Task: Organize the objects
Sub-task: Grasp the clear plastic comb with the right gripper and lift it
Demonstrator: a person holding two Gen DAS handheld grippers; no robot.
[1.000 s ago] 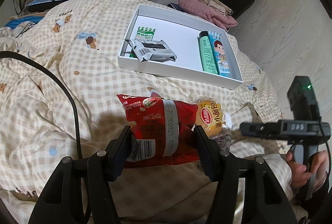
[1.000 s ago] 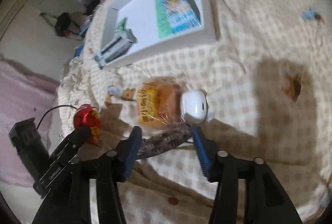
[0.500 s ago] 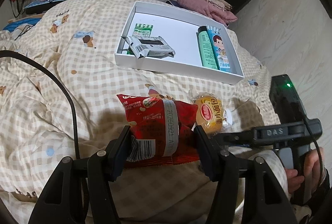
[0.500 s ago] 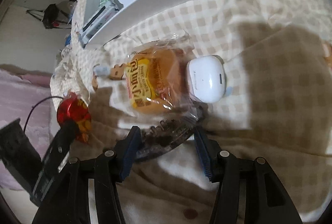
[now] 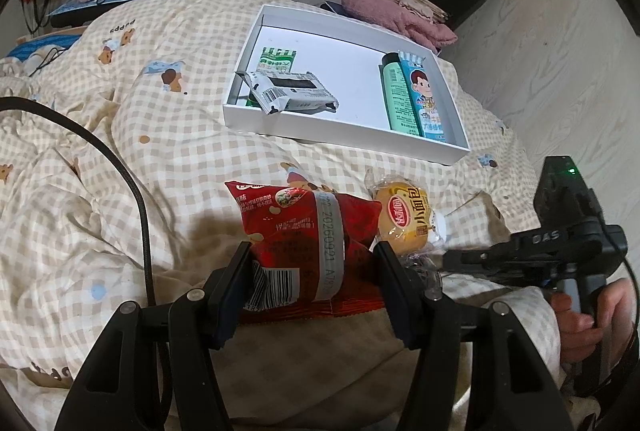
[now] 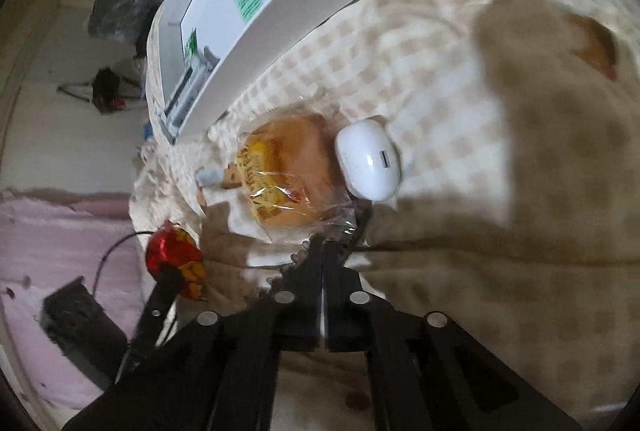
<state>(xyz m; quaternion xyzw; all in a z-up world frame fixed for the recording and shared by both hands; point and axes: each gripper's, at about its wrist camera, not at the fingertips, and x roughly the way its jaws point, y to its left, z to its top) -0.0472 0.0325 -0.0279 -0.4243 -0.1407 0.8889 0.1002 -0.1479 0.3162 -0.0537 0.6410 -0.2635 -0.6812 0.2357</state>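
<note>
A clear-wrapped golden bread bun (image 6: 288,171) lies on the checked bed quilt (image 6: 460,31), touching a white glossy earbud case (image 6: 368,159) and beside a red foil snack bag (image 5: 304,231).

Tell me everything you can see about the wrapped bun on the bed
The wrapped bun is a round golden-brown bread sealed in clear, crinkly plastic printed with a yellow and red label. It lies flat on the checked blanket, near the white tray. A white earbud case sits against one side and the red snack bag is close on the other. The right gripper has just closed, pinching the wrapper's crimped edge.
</note>
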